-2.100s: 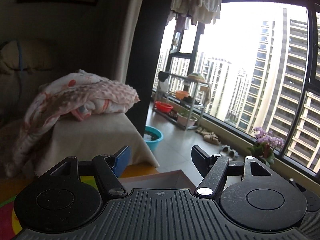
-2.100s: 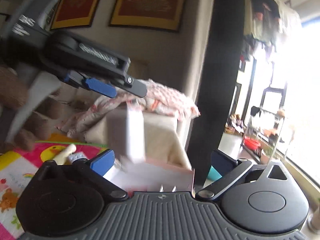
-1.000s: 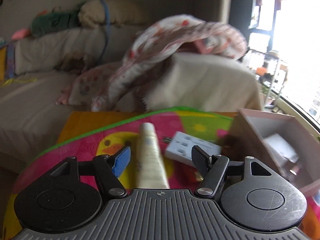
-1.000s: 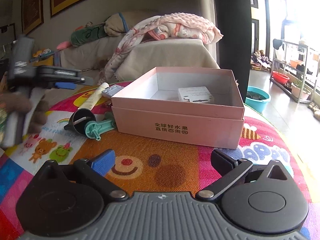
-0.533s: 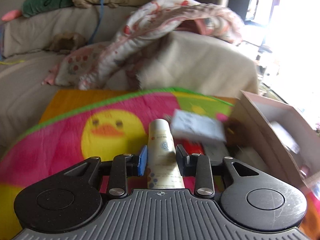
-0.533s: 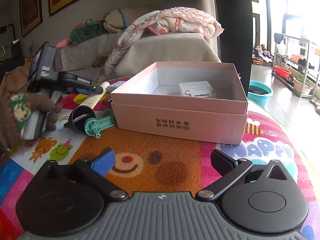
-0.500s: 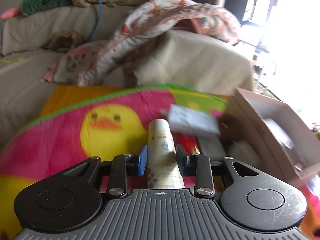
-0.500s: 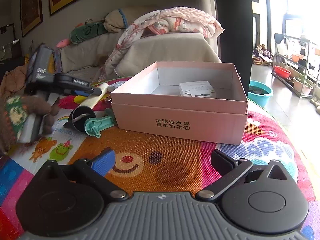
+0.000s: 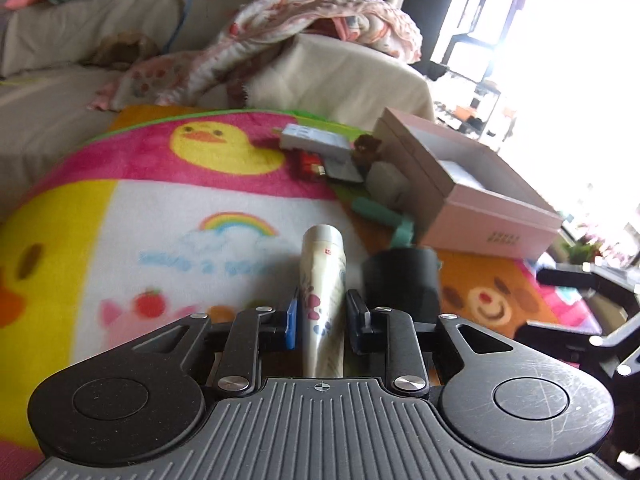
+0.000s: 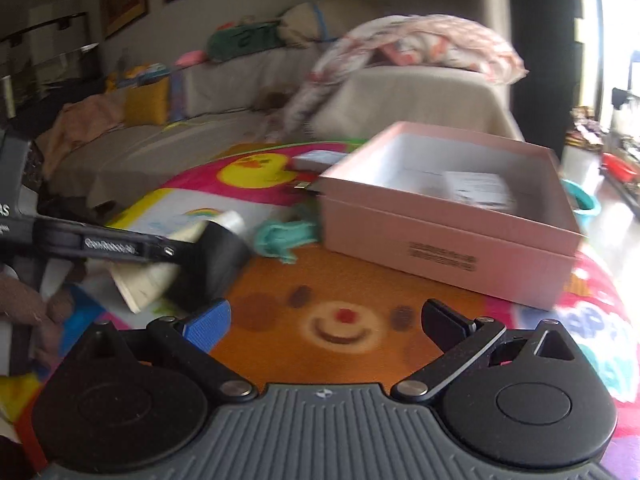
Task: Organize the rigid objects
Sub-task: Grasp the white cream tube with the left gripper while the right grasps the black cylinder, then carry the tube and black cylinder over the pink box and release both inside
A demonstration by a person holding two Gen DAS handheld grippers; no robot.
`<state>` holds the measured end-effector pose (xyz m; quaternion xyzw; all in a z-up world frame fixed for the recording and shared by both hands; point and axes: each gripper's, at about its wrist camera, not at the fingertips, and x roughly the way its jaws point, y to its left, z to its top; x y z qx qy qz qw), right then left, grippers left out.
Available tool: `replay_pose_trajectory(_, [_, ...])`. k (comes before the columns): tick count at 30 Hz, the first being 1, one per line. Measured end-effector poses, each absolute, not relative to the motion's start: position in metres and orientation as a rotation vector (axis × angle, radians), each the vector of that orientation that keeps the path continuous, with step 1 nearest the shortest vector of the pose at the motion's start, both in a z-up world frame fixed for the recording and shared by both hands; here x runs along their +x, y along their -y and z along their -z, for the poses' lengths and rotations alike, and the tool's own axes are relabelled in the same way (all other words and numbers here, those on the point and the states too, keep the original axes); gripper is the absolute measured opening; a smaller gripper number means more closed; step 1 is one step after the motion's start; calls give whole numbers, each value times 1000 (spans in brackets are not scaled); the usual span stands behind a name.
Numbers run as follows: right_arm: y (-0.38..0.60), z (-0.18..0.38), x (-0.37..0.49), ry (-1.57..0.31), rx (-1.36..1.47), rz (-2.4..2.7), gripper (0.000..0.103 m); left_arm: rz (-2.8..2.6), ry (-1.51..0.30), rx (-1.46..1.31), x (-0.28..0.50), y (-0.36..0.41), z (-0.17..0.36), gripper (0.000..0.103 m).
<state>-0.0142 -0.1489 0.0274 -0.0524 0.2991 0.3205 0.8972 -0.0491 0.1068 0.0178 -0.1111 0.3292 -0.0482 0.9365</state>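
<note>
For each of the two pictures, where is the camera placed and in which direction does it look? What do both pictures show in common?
Left wrist view: sits on the left gripper, looks along its fingers, shut on the cream tube, across the play mat toward the sofa; the right gripper's frame shows at the right edge.
Right wrist view: sits on the right gripper, open and holding nothing, looks over the mat at the pink box; the left gripper and gloved hand show at left.
Shared: tube, black funnel, teal tool, pink box, sofa.

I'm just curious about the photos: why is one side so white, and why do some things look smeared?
Left wrist view: window glare whites out the right side, while the tube stays sharp. Right wrist view: motion blur smears the pink box, and straight edges bow from the fisheye lens.
</note>
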Motion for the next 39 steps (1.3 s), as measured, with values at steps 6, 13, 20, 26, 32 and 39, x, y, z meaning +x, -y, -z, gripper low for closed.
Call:
replay_pose_trajectory(6, [88,-41,-17,-630,-144,-748,96,36,-680,-203,-67,-123,-18,28])
replay_pose_trajectory(13, [49,-31,22,-796,-14,-729,75,90,-693,-106,-70,-120,-19,29])
replay_pose_trajectory(20, [79,-26,15,-831,-62,-741,48,76,-680,-99,-59,-119,-26,31])
replay_pose_trajectory(26, [132,-31,-4,-775,-119,-627,48,73,-712,-76,-44,-111,-21,33])
replay_pose_trajectory(32, [165,-29,-11,-737,-135,-539,48,167,-699,-95,-39,-90,-17,31])
replay_pose_trajectory(39, [174,-22,-13,-716,-151,-482,67,234,-707,-90,-42,-62,-15,39])
